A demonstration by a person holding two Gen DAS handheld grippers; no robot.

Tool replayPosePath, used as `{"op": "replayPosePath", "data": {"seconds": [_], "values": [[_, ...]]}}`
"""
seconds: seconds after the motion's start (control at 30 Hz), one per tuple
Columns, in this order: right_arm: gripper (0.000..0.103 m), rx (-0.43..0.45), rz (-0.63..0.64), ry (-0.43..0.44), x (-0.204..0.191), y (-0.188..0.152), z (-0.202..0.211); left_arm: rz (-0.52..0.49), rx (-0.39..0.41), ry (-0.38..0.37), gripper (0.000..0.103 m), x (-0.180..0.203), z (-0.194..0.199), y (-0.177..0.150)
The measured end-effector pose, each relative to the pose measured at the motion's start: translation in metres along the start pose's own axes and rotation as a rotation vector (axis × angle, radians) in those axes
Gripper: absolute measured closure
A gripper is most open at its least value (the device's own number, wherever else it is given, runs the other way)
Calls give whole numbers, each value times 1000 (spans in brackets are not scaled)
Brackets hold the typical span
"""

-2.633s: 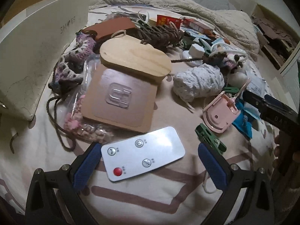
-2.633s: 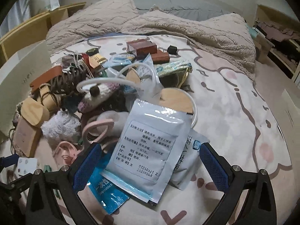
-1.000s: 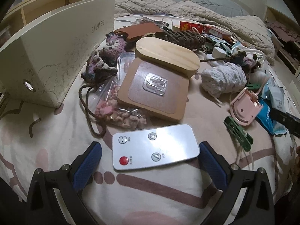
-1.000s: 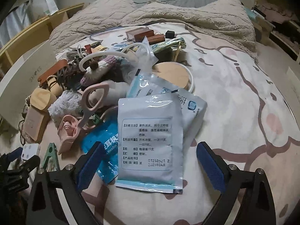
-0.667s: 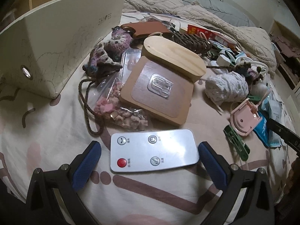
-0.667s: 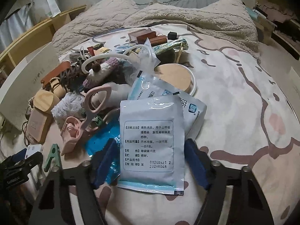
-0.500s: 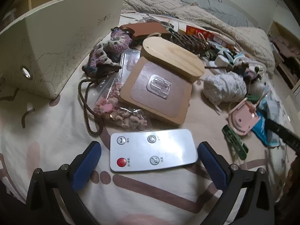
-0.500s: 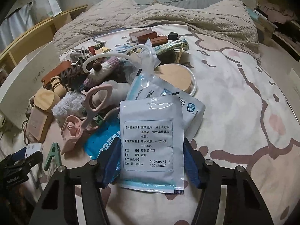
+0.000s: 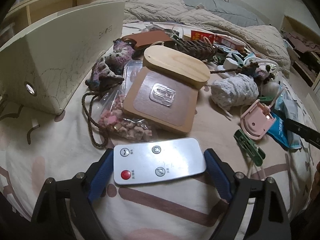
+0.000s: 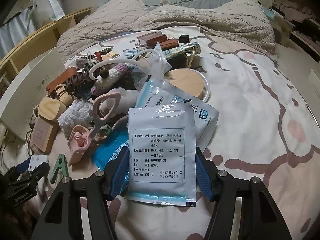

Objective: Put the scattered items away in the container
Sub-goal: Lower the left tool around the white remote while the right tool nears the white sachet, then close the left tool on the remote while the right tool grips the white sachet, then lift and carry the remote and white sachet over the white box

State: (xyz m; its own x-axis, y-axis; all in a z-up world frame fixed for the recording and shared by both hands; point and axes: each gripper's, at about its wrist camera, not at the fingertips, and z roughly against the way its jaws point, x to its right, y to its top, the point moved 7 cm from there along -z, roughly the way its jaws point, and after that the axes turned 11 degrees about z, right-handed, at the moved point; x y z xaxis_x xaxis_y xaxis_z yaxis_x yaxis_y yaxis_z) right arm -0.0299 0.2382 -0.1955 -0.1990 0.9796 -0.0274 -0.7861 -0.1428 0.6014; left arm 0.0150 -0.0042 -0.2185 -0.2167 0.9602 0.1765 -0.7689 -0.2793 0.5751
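Both grippers closing on flat items on the bed; container at its left edge.

Left wrist view alone shows the white remote between the left gripper pads, jaws narrowing, contact unclear. Right wrist view alone shows the white sachet: right gripper jaws closing, pads at both its edges, left pad also over the blue packet. Cream box stands beside the clutter, interior hidden; far items too small to name.
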Motion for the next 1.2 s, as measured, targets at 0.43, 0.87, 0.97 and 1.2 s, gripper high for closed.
{"op": "replayPosePath", "data": {"seconds": [0.43, 0.87, 0.97, 1.2], "values": [[50, 39, 21, 34, -6, 6, 7, -34, 27, -34, 14, 10, 8, 1], [50, 58, 21, 31, -10, 12, 14, -36, 77, -39, 14, 10, 19, 12], [50, 71, 22, 35, -12, 15, 19, -34, 96, -45, 14, 10, 24, 17], [50, 134, 54, 52, -26, 32, 36, -54, 142, -48, 14, 10, 40, 31]]}}
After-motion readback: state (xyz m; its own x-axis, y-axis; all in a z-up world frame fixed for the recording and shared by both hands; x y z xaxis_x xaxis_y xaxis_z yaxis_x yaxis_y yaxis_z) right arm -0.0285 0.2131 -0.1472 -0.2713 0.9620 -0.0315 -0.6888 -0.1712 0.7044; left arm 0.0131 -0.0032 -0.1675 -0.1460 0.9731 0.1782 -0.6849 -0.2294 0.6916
